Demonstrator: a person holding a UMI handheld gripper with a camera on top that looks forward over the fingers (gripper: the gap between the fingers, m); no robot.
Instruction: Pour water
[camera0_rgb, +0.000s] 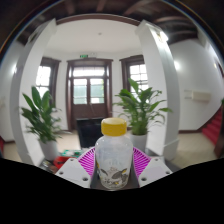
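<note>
- The hand-held gripper (113, 170) is pointing forward into a bright room, its two fingers rising from the bottom of the view with their magenta pads (87, 160) facing inward.
- A clear plastic bottle (114, 158) with a yellow cap (115, 127) is standing upright between the fingers, its sides lying against the pads on both flanks, so the fingers appear to be pinching it.
- The bottle's lower part is showing a pale printed label, and its base is dropping out of sight between the finger bodies; whether it is resting on any surface cannot be told.
- Beyond the bottle, a dark chair back (88, 131) is sitting just behind and to one side of the cap.
- Two leafy green potted plants are standing farther back, one (41, 113) on the left side and one (140, 106) on the right side of the bottle.
- A dark wooden double door (88, 92) with glass panes is closing the far wall, flanked by windows (136, 73).
- White columns (160, 75) are rising on either side of the room towards a pale ceiling.
- A small red object (60, 154) is lying low near the left finger, too small to identify.
</note>
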